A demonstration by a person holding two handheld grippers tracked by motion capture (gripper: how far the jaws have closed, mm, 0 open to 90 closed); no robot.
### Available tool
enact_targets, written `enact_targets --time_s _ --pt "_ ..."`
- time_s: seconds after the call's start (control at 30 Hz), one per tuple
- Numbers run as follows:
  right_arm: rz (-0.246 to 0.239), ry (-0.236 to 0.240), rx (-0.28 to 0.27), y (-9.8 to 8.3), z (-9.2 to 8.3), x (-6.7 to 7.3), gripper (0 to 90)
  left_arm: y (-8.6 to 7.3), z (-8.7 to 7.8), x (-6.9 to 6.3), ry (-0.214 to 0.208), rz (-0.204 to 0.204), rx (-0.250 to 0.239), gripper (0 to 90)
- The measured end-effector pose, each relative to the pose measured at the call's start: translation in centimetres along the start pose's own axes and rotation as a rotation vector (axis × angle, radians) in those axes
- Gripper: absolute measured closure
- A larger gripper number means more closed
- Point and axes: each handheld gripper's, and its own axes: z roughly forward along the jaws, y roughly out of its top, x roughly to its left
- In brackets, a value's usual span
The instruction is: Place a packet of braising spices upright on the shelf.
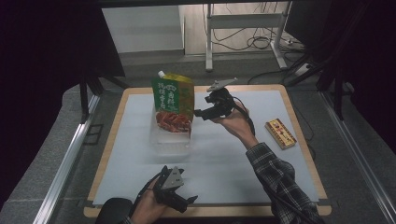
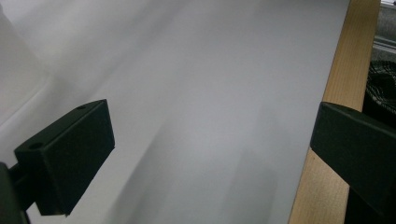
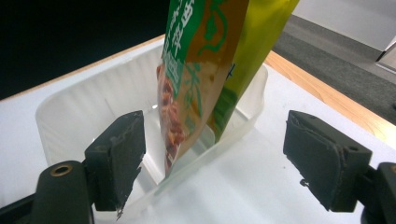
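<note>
A green and yellow stand-up pouch (image 1: 173, 100) with a white spout and a red food picture stands upright in a clear plastic tub (image 1: 170, 142) on the white mat. My right gripper (image 1: 198, 113) hovers just right of the pouch and points at it. Its jaws are wide open. In the right gripper view the pouch (image 3: 205, 60) and the tub (image 3: 70, 112) lie just beyond my right gripper (image 3: 215, 158), untouched by its pads. My left gripper (image 1: 187, 203) rests near the table's front edge. In its own view my left gripper (image 2: 210, 140) stands open over bare mat.
A small yellow and red box (image 1: 280, 133) lies on the mat (image 1: 224, 154) at the right. The mat covers a wooden table (image 2: 336, 84) with its edge showing all round. A metal frame and cables stand on the floor behind.
</note>
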Motion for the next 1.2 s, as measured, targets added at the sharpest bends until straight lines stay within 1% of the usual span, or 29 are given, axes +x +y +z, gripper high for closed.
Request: enact_targets --time_s 0.13,0.27,0.37,0.43,0.6,0.67,0.87,0.97,1.2 --pt "-0.001 -0.008 0.015 -0.7 -0.4 0.1 20.6 0.0 0.0 0.0 -0.001 -0.001 -0.001 0.0" --pt "0.002 -0.008 0.013 -1.4 -0.8 0.3 18.4 0.0 0.0 0.0 0.0 -0.002 -0.001 0.0" --pt "-0.011 -0.014 0.016 -2.0 -1.1 0.4 17.7 0.0 0.0 0.0 0.0 -0.002 -0.004 0.0" --pt "-0.01 -0.017 0.021 -2.3 -1.3 0.4 17.5 0.0 0.0 0.0 0.0 -0.002 -0.006 0.0" --pt "0.01 -0.02 0.03 -3.1 -1.8 0.3 17.4 0.0 0.0 0.0 0.001 -0.002 -0.005 0.0" --pt "0.023 -0.032 0.041 -3.4 -2.0 0.3 17.4 0.0 0.1 0.0 0.0 -0.002 -0.004 0.0" --pt "0.038 -0.03 0.032 -4.5 -2.8 0.2 16.9 0.0 0.1 0.0 0.0 -0.003 -0.004 0.0" --pt "0.037 -0.036 0.028 -5.0 -3.2 0.2 16.9 0.0 0.1 0.0 0.001 -0.001 -0.003 0.0" --pt "0.034 -0.049 0.036 -6.1 -3.9 0.3 17.0 0.0 0.1 -0.1 0.002 0.004 -0.001 0.0"
